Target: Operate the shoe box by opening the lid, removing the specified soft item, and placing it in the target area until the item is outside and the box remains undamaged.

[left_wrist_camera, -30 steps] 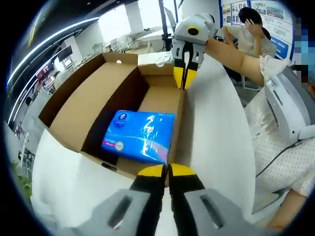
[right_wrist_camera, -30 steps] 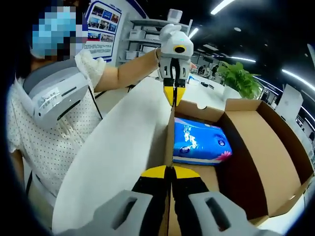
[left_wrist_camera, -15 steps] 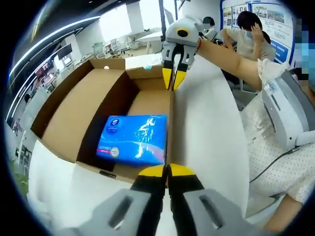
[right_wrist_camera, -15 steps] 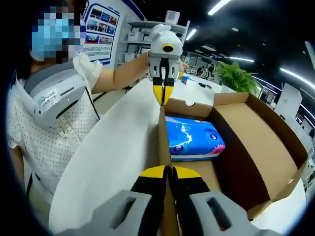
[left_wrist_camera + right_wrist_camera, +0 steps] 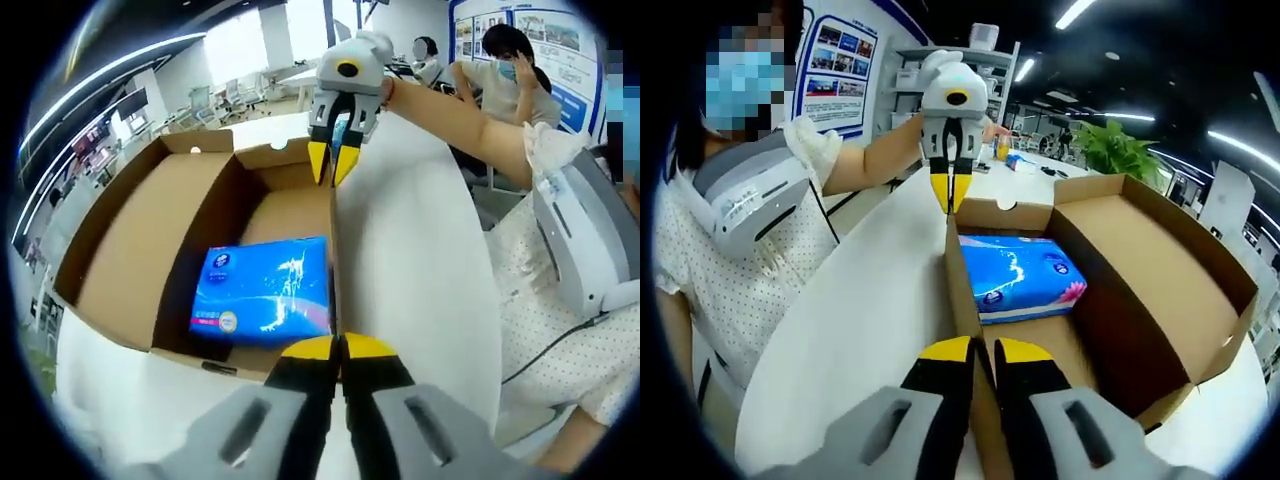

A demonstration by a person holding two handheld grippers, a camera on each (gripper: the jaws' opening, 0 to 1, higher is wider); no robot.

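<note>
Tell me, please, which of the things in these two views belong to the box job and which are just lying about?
Part of the job:
- cardboard shoe box, lid open
- blue tissue pack lying inside it
- left gripper, on the near wall's edge
- right gripper, jaws slightly apart at that wall

Just lying about:
- potted plant
- posters on the wall
- white table under the box

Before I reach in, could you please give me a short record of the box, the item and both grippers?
Box: shoe box, open, on the white table
Item: blue tissue pack, lying flat inside the box, against the near side wall
Left gripper: fingers closed on one end of that side wall
Right gripper: fingers apart, at the other end of the same wall
Task status: item not yet taken out
</note>
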